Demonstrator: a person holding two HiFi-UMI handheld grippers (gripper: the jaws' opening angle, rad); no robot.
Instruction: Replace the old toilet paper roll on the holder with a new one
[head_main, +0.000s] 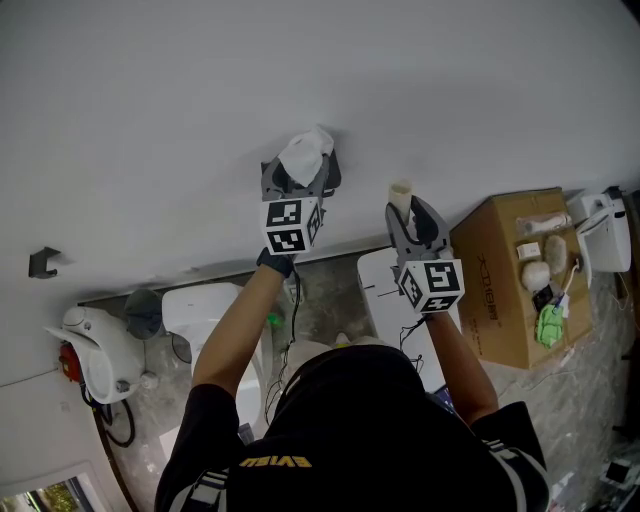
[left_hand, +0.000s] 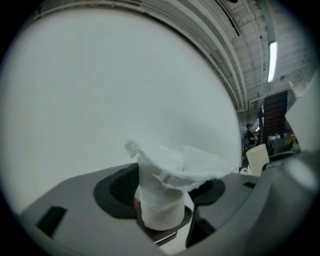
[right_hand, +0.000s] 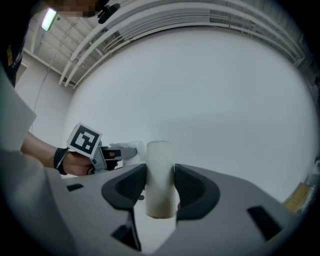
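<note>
Head view: left tongs (head_main: 303, 172) clamp a ragged paper roll (head_main: 305, 152), right tongs (head_main: 405, 212) a bare tube (head_main: 401, 192), both end-on to the wall (head_main: 150, 120). A dark bracket (head_main: 42, 262) sits far left, nearer the left tongs.

The paper roll (head_main: 305, 155) sits left of the tube (head_main: 401, 193) (box (head_main: 500, 290) further right)

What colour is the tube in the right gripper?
Plain off-white tube; clearest in the right gripper view.

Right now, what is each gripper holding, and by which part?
The left gripper grips a nearly spent toilet paper roll by its sides, loose paper flaring beyond. The right gripper clamps a bare cream tube across its near half.
</note>
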